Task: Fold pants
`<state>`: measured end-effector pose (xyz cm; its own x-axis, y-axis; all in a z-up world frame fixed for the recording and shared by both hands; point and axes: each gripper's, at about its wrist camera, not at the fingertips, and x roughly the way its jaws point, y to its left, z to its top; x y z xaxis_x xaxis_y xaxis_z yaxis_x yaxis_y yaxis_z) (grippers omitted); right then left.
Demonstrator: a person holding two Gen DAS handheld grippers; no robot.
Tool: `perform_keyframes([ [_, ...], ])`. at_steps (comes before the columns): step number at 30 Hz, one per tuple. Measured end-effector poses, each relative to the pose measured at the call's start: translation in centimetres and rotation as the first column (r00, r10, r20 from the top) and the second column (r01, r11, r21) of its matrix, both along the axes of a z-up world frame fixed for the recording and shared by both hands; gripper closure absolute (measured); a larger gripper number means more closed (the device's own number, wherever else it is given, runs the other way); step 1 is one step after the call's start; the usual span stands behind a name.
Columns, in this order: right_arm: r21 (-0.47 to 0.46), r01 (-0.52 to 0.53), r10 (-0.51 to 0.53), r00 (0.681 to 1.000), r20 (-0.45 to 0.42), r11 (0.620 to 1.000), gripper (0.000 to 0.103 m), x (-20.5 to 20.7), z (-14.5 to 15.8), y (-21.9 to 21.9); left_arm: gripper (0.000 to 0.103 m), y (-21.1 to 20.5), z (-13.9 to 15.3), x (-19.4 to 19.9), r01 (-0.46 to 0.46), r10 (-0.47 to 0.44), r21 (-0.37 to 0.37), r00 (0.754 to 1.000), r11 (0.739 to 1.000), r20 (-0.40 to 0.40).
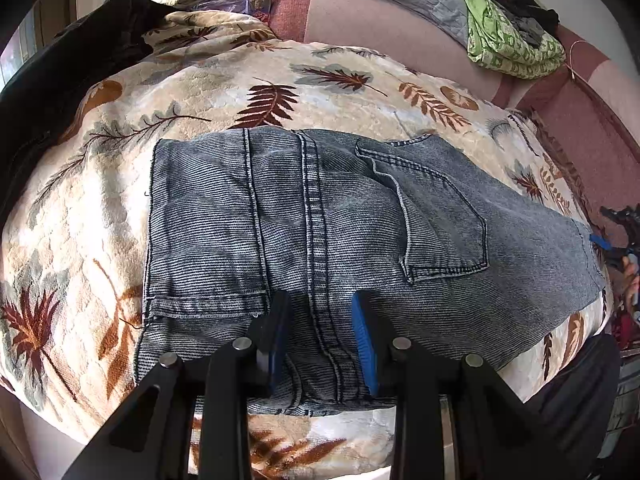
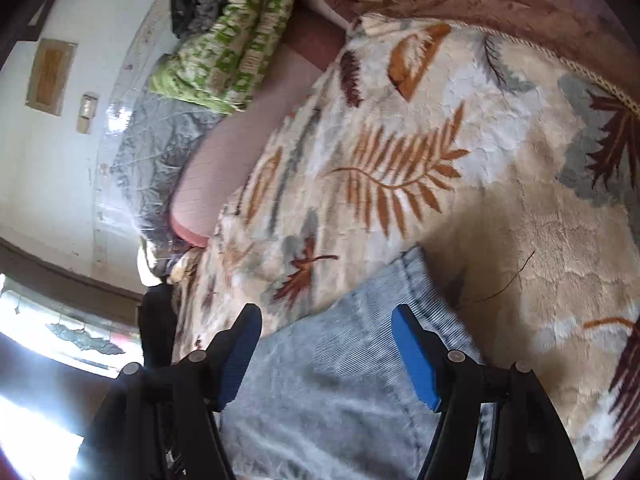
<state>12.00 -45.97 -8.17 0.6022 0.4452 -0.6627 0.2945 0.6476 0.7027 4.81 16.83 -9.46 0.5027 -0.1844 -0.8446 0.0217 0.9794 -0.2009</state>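
The pants (image 1: pixel 320 220) lie folded into a compact denim block on the leaf-print blanket (image 1: pixel 240 92) that covers the bed, back pocket (image 1: pixel 436 216) up and a hem edge showing at the near left corner. From my left wrist view the bundle looks several layers thick, its edges fairly square, though the right end runs out at a slant toward the blanket's edge.

My left gripper (image 1: pixel 320 336) sits at the near edge of the block, its fingers (image 1: pixel 364 344) only partly open and straddling the raised seam (image 1: pixel 316 240) that runs down the middle. The pads look close to the cloth on both sides, but I can't say for sure that they pinch it; I read it as steadying the fold rather than lifting it.

My right gripper (image 2: pixel 326 348) is over the other end of the denim, with its fingers (image 2: pixel 416 360) standing wide and the fabric lying flat beneath them, gripped by neither pad. That view is smeared, so fine detail there is lost.

I judge the folding close to done: this is the letting-go and tidying step. The next move calls for a choice: either one more fold, for which the right fingers need to close on the slanted end and carry it across toward the left, or simply freeing the left fingers without dragging the top layer askew.
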Motion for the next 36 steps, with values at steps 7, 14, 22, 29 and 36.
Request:
perform_keyframes([
  [7, -0.096, -0.016, 0.013, 1.0, -0.024, 0.995, 0.035, -1.4, 0.7, 2.0, 0.071, -0.3, 1.2, -0.4, -0.024, 0.024, 0.004, 0.999, 1.0, 0.027],
  [14, -0.239, -0.128, 0.102, 0.988, -0.118, 0.962, 0.018, -3.9, -1.4, 4.6, 0.029, -0.8, 0.6, 0.4, -0.108, 0.11, 0.089, 0.994, 0.99, -0.009],
  [22, -0.344, -0.347, 0.351, 0.935, -0.053, 0.873, 0.017, -0.4, 6.2, 15.2, 0.029, -1.1, 4.9, -0.8, -0.173, 0.168, 0.016, 0.969, 0.985, 0.179],
  [29, -0.396, -0.616, 0.648, 0.759, -0.065, 0.681, 0.018, 7.1, 7.4, 31.9, 0.027, -0.3, 1.8, 1.9, -0.256, 0.261, -0.054, 0.958, 0.965, 0.12],
  [36, -0.463, -0.737, 0.707, 0.649, -0.281, 0.492, 0.049, 14.0, 1.1, 42.0, 0.027, -0.6, -0.7, 1.4, -0.226, 0.219, 0.043, 0.966, 0.973, 0.137],
])
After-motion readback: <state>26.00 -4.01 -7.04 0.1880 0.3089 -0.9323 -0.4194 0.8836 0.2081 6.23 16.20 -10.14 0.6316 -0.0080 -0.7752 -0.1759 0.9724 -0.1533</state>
